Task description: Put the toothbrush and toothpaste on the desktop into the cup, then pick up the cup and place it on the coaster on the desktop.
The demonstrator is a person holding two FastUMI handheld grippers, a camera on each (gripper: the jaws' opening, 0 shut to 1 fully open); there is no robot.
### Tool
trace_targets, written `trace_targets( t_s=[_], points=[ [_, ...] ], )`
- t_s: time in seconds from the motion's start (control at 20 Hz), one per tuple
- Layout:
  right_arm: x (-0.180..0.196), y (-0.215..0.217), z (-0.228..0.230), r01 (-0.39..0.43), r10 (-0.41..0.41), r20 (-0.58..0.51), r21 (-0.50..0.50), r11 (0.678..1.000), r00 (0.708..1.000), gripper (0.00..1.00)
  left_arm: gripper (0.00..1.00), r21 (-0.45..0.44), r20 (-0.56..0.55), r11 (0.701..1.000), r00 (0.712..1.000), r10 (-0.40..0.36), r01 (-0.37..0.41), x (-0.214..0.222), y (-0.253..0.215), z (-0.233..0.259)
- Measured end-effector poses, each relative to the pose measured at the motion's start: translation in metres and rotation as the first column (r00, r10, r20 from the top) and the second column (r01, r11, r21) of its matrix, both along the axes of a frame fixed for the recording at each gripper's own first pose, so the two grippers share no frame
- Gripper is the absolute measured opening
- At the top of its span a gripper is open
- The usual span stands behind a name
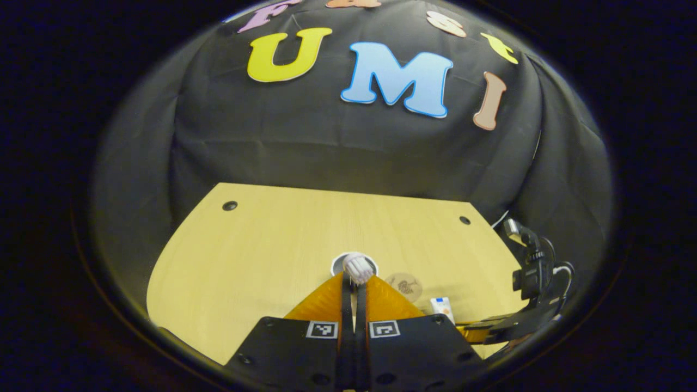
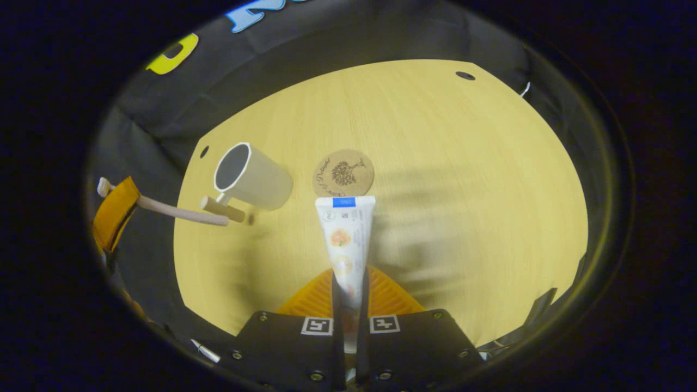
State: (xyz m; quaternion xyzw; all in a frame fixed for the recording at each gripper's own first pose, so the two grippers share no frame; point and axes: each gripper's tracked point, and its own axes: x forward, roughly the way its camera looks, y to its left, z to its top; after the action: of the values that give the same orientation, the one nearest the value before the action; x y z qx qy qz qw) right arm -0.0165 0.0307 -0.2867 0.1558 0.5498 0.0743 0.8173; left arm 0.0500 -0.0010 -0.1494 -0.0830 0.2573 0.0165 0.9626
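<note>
The table (image 2: 435,163) is a pale yellow wood-grain board with rounded corners and small dark holes near its far edge, and black cloth hangs in folds behind it and around its sides as the booth's wall (image 1: 326,147). In the right gripper view a white cup (image 2: 253,177) with a stubby handle stands on the table at the left, its dark mouth open and, as far as can be seen, nothing inside it. Just to its right lies the coaster (image 2: 343,173), a flat round disc that looks like cork with a dark printed design, bare on top. The right tool (image 2: 348,294) pinches the toothpaste (image 2: 346,239), a smooth white flat tube with a blue band at its far crimped end and orange print along its body; the tube points forward, its far end reaching the near edge of the coaster in the view. The left tool (image 1: 353,283) is pressed together on the toothbrush (image 1: 358,268), whose white bristled head sticks out past the fingertips, right in line with the cup's rim (image 1: 340,264) in the left gripper view. In the right gripper view the same brush's slim pale handle (image 2: 179,211) extends toward the cup's handle, its tip near it.
</note>
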Motion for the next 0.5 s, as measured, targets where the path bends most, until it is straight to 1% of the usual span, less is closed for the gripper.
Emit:
trace_targets(
  t_s=[0.1,0.2,0.35,0.5],
  points=[
    [0.002,-0.001,0.003,0.007,-0.007,0.005,0.006,1.000,1.000,0.10,0.07,-0.014,0.031,1.000,1.000,0.003,-0.003,0.013,0.005,0.022],
    [0.004,-0.001,0.005,0.018,-0.018,0.007,0.013,1.000,1.000,0.10,0.07,-0.005,0.056,1.000,0.998,0.000,0.000,0.030,0.009,0.031],
    [0.008,-0.005,0.005,0.035,-0.035,0.007,0.020,0.999,0.999,0.10,0.07,0.027,0.062,1.000,0.998,-0.017,0.015,0.051,0.009,0.026],
    [0.010,-0.009,0.005,0.053,-0.053,0.003,0.017,0.998,0.999,0.10,0.07,0.022,0.037,0.999,0.999,-0.026,0.025,0.067,0.008,0.010]
  ],
)
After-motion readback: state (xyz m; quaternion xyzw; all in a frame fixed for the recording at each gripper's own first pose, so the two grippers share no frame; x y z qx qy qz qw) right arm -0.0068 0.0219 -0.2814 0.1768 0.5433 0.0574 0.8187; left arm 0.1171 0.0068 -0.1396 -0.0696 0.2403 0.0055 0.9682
